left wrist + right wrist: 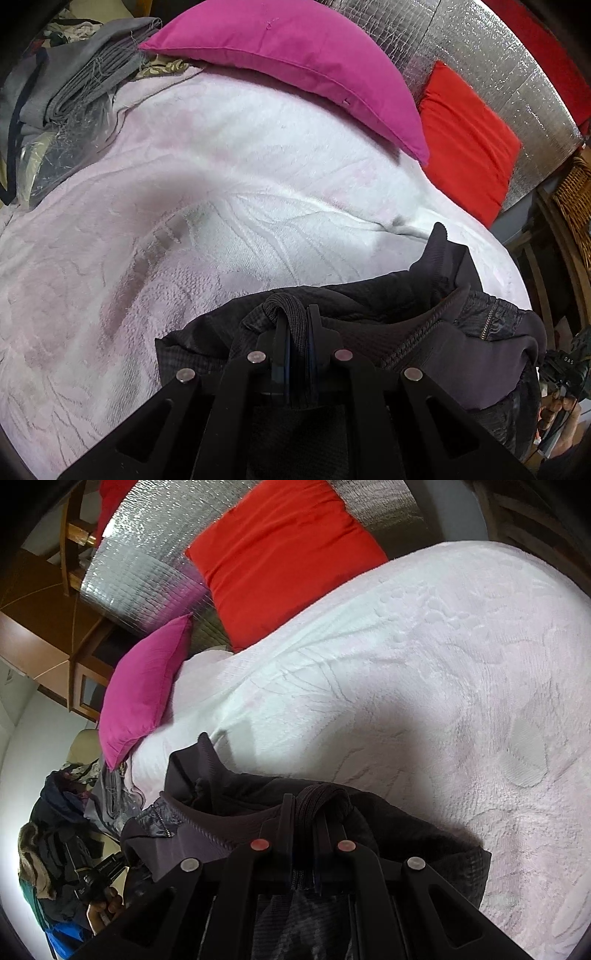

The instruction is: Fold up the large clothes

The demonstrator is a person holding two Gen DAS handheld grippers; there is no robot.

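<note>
Dark jacket (369,306) matt ribbed cloth; blanket (221,177) plush embossed; backboard (491,48) shiny quilted foil.

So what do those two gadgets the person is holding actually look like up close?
Both look alike: matte black plastic. The left gripper and the right gripper each have two flat, narrow black fingers on angular black link arms with triangular cut-outs. Four round rivets dot each: silver on the left, the inner two reddish on the right. No cables or sleeves show.
</note>
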